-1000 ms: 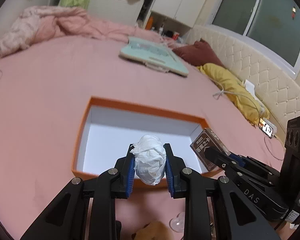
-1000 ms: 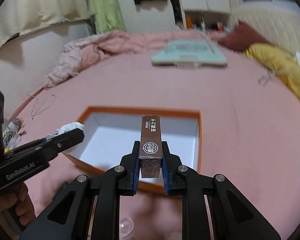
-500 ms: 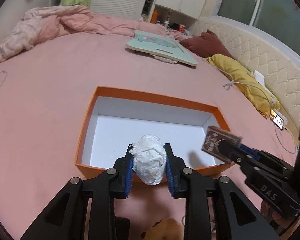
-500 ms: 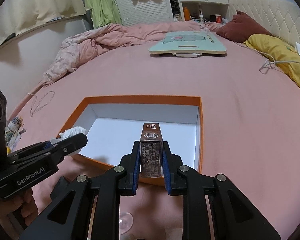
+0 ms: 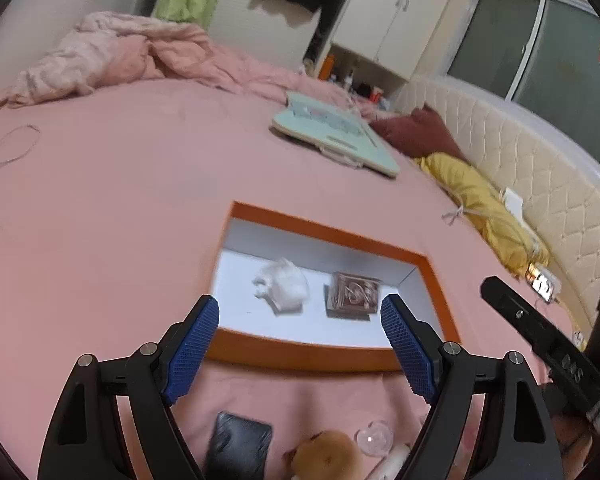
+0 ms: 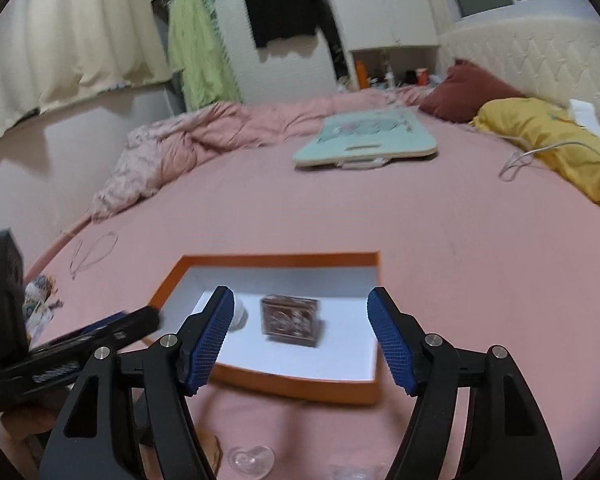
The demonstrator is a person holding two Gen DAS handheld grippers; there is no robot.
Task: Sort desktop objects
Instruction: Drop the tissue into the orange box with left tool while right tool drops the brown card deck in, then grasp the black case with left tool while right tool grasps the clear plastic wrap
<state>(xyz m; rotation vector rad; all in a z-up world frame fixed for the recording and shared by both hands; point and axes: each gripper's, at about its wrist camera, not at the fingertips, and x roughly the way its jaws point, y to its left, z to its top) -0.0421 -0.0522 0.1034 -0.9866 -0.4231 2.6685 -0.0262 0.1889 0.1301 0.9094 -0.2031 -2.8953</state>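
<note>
An orange box with a white inside lies on the pink bed. A crumpled white paper wad and a small brown card box rest side by side on its floor. My left gripper hangs over the near rim. Its jaws are opening and nothing is between them. In the right wrist view my right gripper hovers over the same box, above the brown card box. Its jaws are opening too, with nothing between them. Its left finger half hides the wad.
A teal board lies further up the bed, with a yellow pillow and a white cable to the right. A rumpled pink duvet is at the back left. Near me lie a black wallet, a clear glass piece and a brown furry thing.
Both grippers opened wide. The left one let go of the white wad and the right one let go of the brown card box. Both things now lie in the orange box.
</note>
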